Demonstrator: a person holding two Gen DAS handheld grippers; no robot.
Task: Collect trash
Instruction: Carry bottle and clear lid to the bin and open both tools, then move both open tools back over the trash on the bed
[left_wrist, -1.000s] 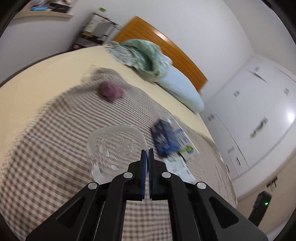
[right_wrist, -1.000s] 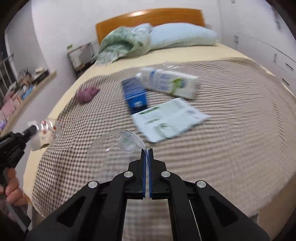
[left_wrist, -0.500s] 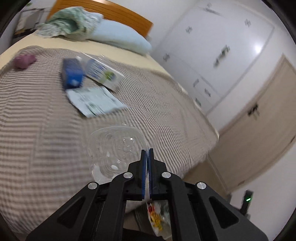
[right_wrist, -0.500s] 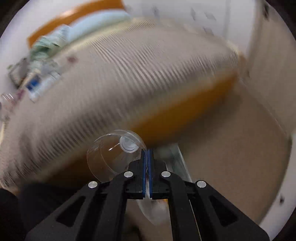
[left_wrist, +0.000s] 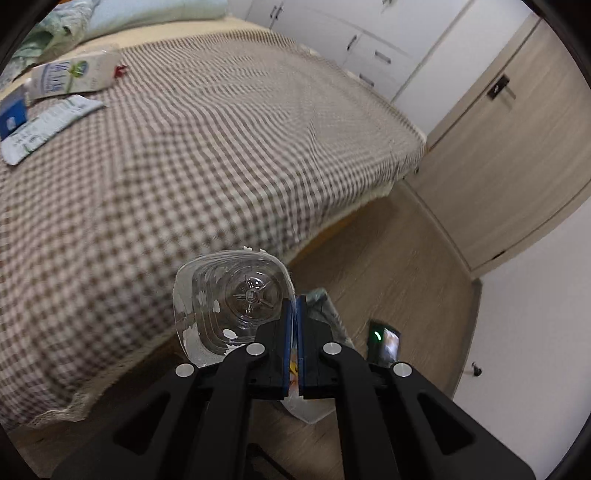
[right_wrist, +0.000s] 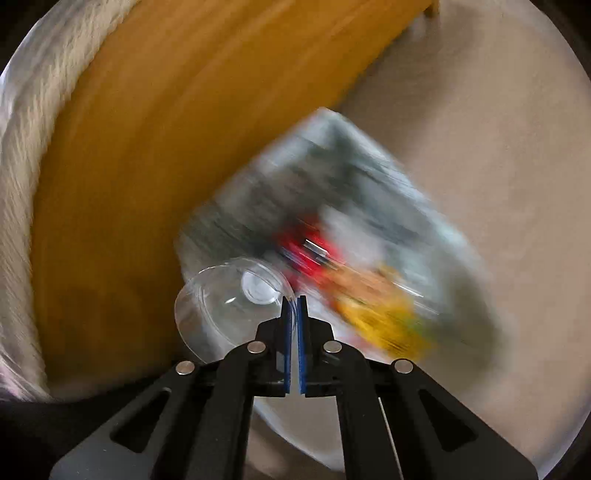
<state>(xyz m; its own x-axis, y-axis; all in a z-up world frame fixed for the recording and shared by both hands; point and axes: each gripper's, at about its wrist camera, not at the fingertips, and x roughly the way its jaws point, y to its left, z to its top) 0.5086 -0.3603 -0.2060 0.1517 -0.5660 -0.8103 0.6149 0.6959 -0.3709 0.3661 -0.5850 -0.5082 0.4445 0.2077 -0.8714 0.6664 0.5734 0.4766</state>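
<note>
My left gripper (left_wrist: 293, 301) is shut on the rim of a clear square plastic container (left_wrist: 229, 302) and holds it over the foot edge of the bed, above a lined trash bin (left_wrist: 325, 306) on the floor. My right gripper (right_wrist: 293, 301) is shut on the rim of a clear round plastic cup (right_wrist: 225, 306) just above the same trash bin (right_wrist: 332, 229), which is blurred and holds red and yellow wrappers. On the bed lie a white carton (left_wrist: 70, 77), a blue box (left_wrist: 13, 114) and a flat white wrapper (left_wrist: 48, 125).
The checked bedspread (left_wrist: 184, 147) covers the bed. The orange wooden bed frame (right_wrist: 147, 147) stands left of the bin. A small black device with a green light (left_wrist: 384, 339) sits on the wood floor. White cupboards (left_wrist: 351, 40) and a door (left_wrist: 509, 147) lie beyond.
Both grippers swung away from the bed top and down toward the trash bin at the foot of the bed, each still holding its clear plastic item. The right view is blurred by motion.
</note>
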